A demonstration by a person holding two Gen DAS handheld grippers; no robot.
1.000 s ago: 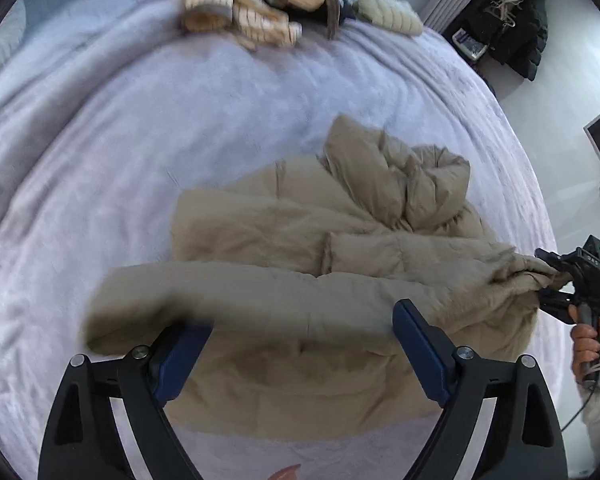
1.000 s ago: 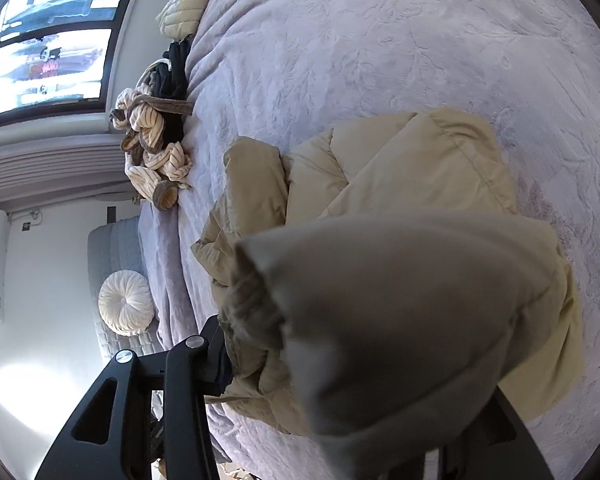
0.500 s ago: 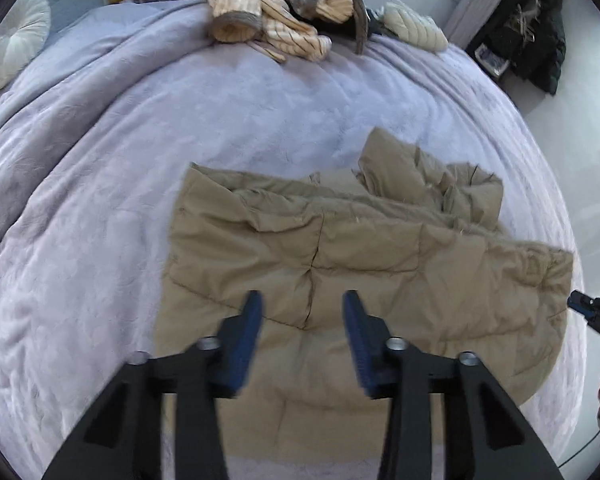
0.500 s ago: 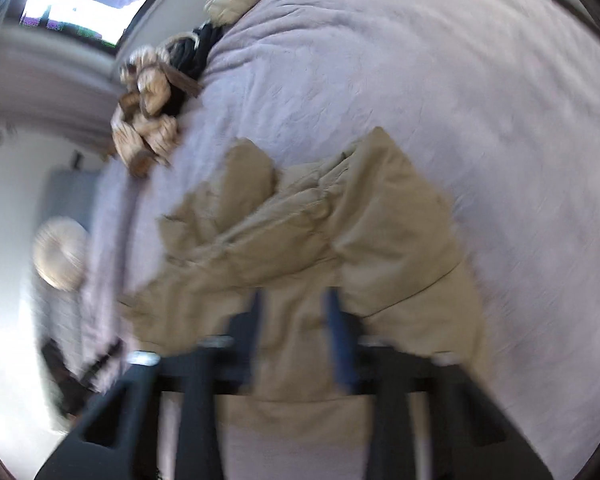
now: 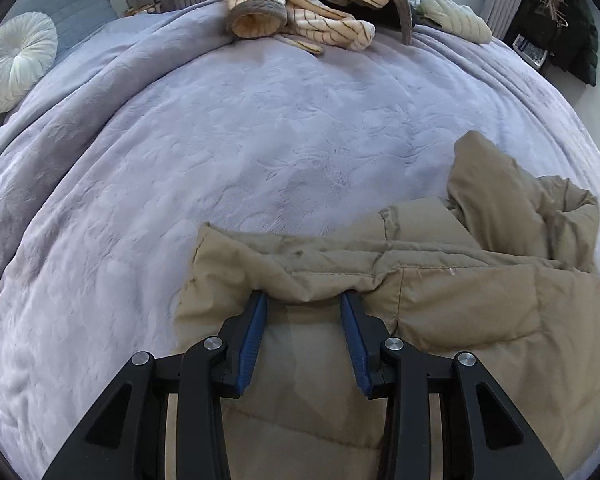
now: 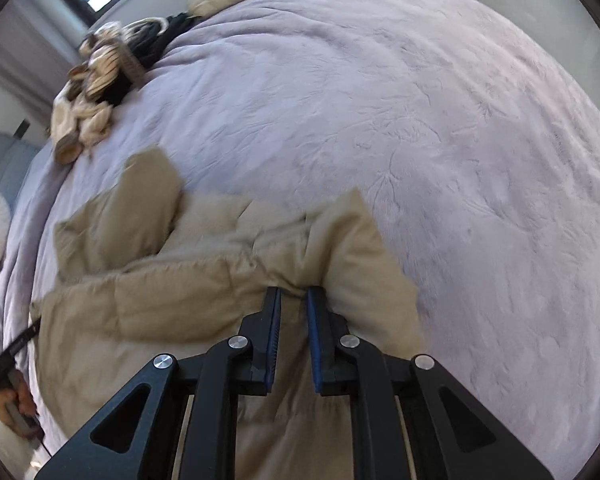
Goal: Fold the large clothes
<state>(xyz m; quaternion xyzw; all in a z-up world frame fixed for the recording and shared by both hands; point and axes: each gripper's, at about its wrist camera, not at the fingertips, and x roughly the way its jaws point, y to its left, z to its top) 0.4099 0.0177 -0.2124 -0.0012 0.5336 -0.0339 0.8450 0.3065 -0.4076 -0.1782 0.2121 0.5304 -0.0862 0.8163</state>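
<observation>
Wide bare stretch of the lavender blanket (image 5: 260,152) runs off to the left and far side, plenty of room there. A round white cushion (image 5: 14,62) sits at the far left edge, a heap of striped clothes (image 5: 300,12) along the far edge. The tan puffer jacket (image 5: 480,312) lies at the near right of the bed, quilted, its hood bunched up at the far right. The left gripper (image 5: 304,300) pinches a thick fold of its top layer. The right gripper (image 6: 293,294), jaws just closing, is clamped on a crease near the jacket's right edge.
</observation>
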